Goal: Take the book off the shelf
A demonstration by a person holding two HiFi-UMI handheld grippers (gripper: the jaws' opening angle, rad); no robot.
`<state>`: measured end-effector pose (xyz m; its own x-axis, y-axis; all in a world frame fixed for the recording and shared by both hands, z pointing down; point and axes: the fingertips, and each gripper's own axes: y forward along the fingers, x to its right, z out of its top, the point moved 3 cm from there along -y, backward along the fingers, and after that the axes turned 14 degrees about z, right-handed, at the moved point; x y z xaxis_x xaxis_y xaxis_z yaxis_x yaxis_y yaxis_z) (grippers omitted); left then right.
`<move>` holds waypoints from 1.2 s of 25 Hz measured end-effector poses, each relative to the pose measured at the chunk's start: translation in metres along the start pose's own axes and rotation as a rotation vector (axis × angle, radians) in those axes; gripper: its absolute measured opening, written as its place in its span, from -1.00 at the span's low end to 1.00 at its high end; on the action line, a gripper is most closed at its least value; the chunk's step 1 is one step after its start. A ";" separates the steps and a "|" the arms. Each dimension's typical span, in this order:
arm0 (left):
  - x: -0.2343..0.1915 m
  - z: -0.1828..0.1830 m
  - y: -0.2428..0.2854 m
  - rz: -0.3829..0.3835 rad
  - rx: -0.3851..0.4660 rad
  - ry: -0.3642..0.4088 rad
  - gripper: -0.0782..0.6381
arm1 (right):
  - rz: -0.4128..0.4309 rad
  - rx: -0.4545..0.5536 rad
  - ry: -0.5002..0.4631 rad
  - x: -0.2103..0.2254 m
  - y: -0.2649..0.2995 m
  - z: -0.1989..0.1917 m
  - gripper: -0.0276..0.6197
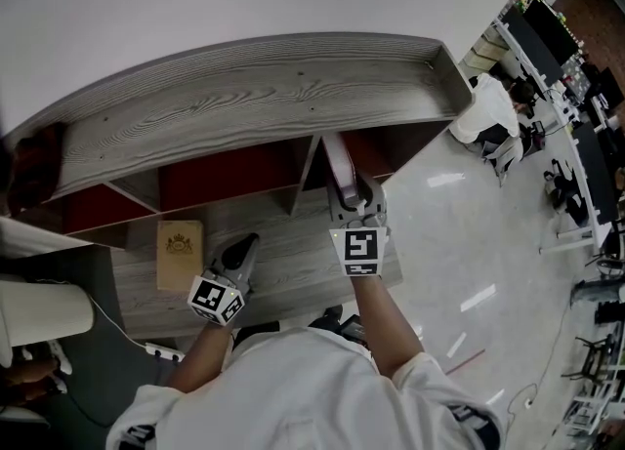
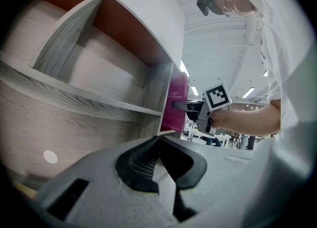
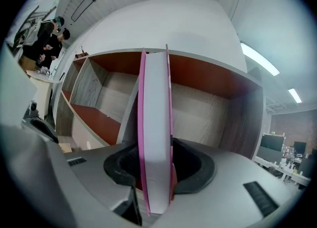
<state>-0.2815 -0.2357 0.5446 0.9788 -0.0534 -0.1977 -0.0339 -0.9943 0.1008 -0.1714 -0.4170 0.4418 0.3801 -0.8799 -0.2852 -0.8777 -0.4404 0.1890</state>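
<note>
1. Tan booklet [image 1: 180,253] lies flat on the lower board of the shelf [image 1: 254,97], toward its left end; not the target as far as I can judge
2. Left hand-held gripper [image 1: 244,246] hangs over the lower board just right of the booklet. Its jaws are pressed together with nothing between them, which is clear in the left gripper view [image 2: 158,140]
3. Book [image 3: 156,123], pink covers, stands upright in the right-end compartment of the shelf, just beside the divider [image 1: 311,160], with its near edge poking out past the shelf front [image 1: 338,170]
4. Right hand-held gripper [image 1: 356,206] is pinching the book, one jaw on each cover, low on the near edge
5. Risk: the grip takes only the near edge, so the book could pivot or slip out of the jaws once it's pulled clear and its weight hangs forward
6. Risk: a skewed pull could scrape the cover on the divider or jam it against the upper board
7. Risk: the left gripper is idle and well apart from the book, so nothing backs it up if it tips
</note>
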 end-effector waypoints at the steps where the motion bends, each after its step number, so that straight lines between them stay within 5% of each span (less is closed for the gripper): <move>1: 0.002 0.001 0.000 -0.001 0.001 0.001 -0.73 | 0.000 0.004 0.002 0.000 -0.003 0.000 -0.44; 30: 0.103 0.020 0.005 -0.029 0.047 0.094 -0.73 | 0.003 0.150 0.046 0.014 -0.147 -0.015 -0.46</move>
<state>-0.1850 -0.2482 0.5056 0.9941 -0.0179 -0.1070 -0.0126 -0.9986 0.0505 -0.0325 -0.3667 0.4243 0.3870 -0.8900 -0.2412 -0.9114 -0.4089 0.0465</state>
